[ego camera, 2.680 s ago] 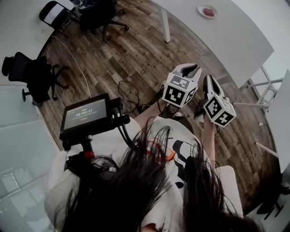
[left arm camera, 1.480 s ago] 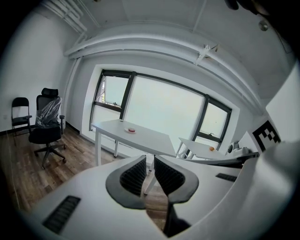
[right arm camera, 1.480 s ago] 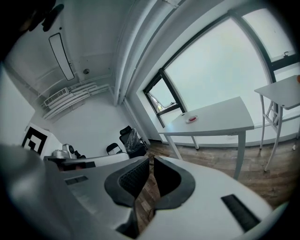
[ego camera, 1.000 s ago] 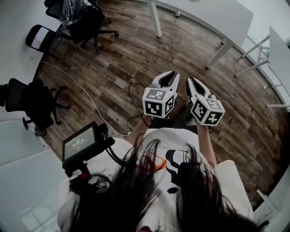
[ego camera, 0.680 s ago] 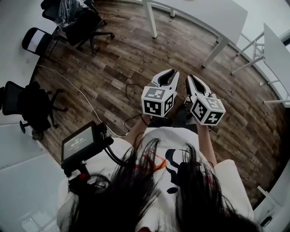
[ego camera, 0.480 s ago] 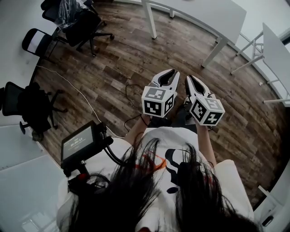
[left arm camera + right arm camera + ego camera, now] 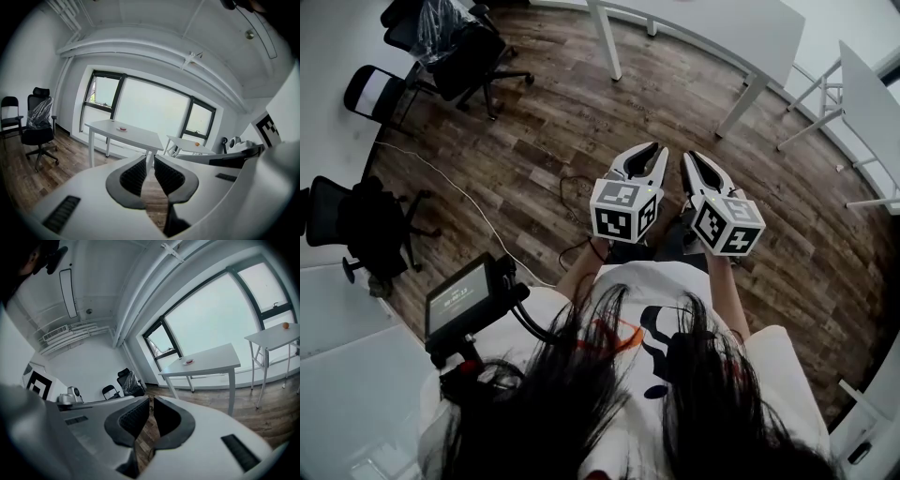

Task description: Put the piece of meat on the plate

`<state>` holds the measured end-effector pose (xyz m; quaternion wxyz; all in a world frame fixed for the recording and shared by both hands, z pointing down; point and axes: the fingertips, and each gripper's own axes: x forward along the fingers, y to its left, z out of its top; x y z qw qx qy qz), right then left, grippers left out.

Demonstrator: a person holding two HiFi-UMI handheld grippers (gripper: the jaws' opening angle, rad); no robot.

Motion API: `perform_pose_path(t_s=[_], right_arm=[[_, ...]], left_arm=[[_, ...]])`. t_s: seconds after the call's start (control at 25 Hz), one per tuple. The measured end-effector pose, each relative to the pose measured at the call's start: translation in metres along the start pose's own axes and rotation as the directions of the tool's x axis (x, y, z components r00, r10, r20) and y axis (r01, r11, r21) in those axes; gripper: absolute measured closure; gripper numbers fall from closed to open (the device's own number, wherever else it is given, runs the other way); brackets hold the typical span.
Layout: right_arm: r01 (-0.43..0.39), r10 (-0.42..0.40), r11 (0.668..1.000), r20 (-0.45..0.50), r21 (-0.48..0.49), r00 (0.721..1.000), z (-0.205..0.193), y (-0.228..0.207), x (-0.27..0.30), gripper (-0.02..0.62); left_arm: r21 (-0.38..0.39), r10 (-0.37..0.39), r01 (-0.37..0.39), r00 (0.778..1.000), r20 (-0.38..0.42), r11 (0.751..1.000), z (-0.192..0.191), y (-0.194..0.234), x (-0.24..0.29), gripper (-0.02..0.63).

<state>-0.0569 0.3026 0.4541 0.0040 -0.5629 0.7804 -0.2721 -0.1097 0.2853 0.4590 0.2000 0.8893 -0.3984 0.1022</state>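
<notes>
A small white plate (image 7: 123, 128) with a reddish piece of meat on it sits far off on a white table (image 7: 133, 135). The right gripper view shows the same plate (image 7: 189, 361) on the table (image 7: 206, 363). The head view cuts the plate off. I hold both grippers side by side in front of my chest, over the wooden floor. My left gripper (image 7: 645, 150) (image 7: 150, 160) is shut with nothing in it. The right gripper (image 7: 694, 157) (image 7: 151, 400) is also shut and empty. Both point toward the table, well short of it.
Black office chairs (image 7: 478, 52) (image 7: 366, 216) stand to the left. A cable (image 7: 487, 211) runs across the floor. A screen on a rig (image 7: 469, 295) hangs by my left side. A second white table (image 7: 274, 338) to the right carries a small orange thing (image 7: 285, 325).
The head view has swung, so the plate that showed at its top edge is out of frame. Both grippers stay side by side and shut, barely moved.
</notes>
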Motion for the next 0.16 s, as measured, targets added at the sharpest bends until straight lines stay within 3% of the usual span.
perform_pose_path(t_s=[0.16], right_arm=[[-0.002,0.002,1.0,0.004,-0.001,1.0,0.0002,-0.0032,-0.0011,0.557]], left_arm=[[0.007,0.001,-0.001,1.0,-0.002,1.0,-0.0026,-0.0024,0.003,0.548]])
